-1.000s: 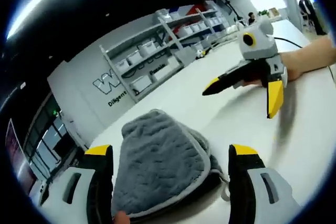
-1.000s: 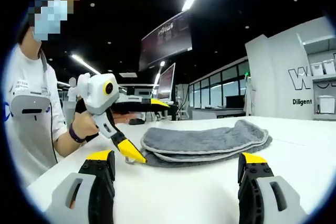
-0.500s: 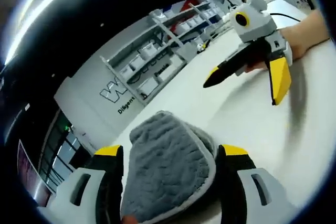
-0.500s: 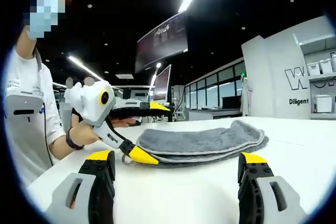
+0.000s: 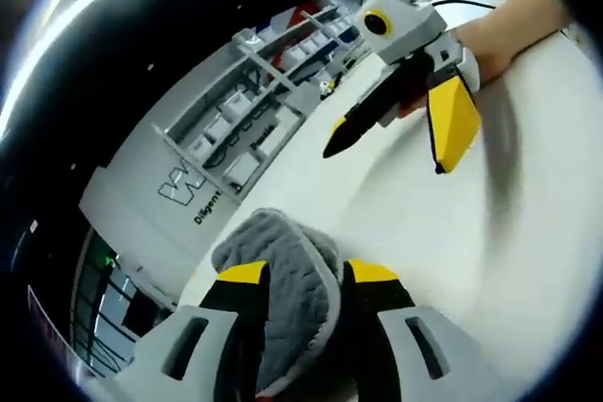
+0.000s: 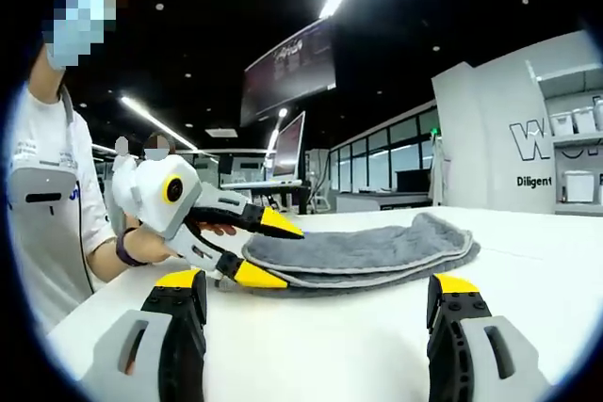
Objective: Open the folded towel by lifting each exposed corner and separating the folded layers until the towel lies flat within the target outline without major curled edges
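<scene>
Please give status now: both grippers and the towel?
Left gripper closing on towel corner, jaws astride the edge. Right gripper open, apart from towel. Towel folded on table. Nothing in the way.

1. Left gripper view rides close over the folded grey plush towel (image 5: pixel 283 289), facing the right gripper (image 5: pixel 391 134).
2. Right gripper view sits low, facing back; both views share the towel (image 6: pixel 367 251).

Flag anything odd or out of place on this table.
Nothing stands out. The grey towel lies folded in layers on the white table, with the left gripper closing around its near edge; the right gripper is open, apart from it.
</scene>
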